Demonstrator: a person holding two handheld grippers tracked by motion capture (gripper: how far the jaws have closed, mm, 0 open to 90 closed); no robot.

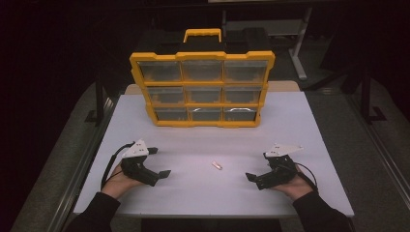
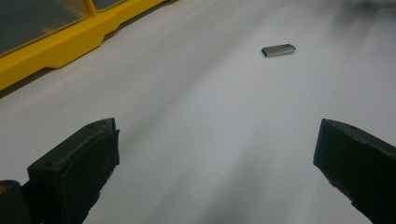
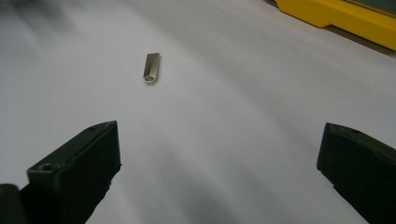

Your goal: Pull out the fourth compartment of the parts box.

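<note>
Lettering is unreadable on the metal stick [image 2: 279, 50] and organizer [image 1: 202, 89].

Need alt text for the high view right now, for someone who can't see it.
A small metal stick lies on the white table between the left gripper and the right gripper, both with jaws open and touching nothing. Behind it stands a yellow organizer case with nine clear drawers.

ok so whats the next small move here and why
Probably ease the right gripper in toward the small metal USB stick so its jaws straddle it. Both grippers are open and hold nothing, the stick lies alone on the white table between them, and the left gripper is no closer.
</note>
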